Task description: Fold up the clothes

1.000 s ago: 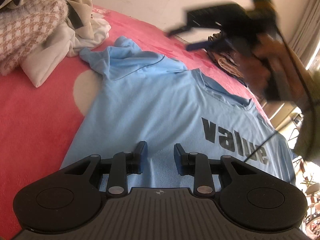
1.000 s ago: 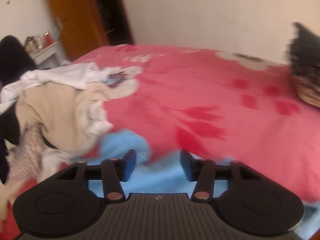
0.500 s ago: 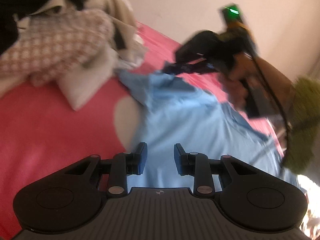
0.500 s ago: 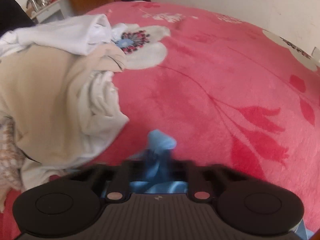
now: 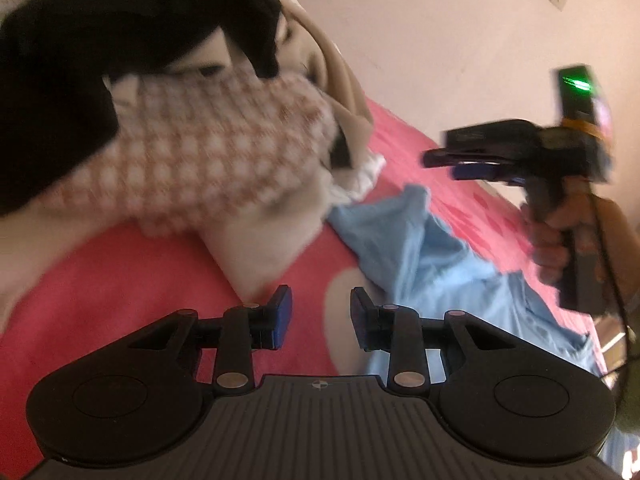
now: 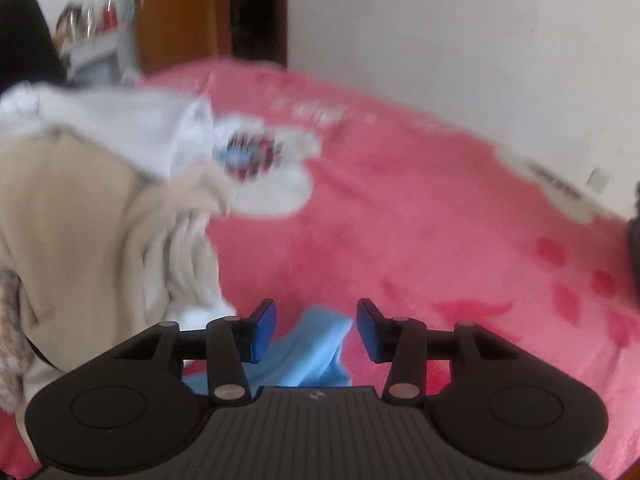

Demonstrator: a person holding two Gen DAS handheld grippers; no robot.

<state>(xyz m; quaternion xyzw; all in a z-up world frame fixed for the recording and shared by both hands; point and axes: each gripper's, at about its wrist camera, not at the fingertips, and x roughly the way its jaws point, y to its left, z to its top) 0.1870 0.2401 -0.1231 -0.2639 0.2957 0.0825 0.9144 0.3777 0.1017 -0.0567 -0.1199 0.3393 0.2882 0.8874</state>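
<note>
The pink floral blanket [image 5: 120,280] is spread over the whole bed. A heap of unfolded laundry [image 5: 192,160] is piled on it, with a black garment [image 5: 100,40] on top and a pink-and-white checked knit [image 5: 216,152] under that. The light blue T-shirt [image 5: 432,256] is laid out on the blanket, its sleeve just beside the heap. The left gripper [image 5: 321,316] is held low over the blanket beside the shirt's edge, jaws parted, nothing between them. The right gripper [image 6: 316,328] is seen with jaws spread wide, the sleeve tip below the gap but not pinched. It's gripped by a hand [image 5: 560,240].
</note>
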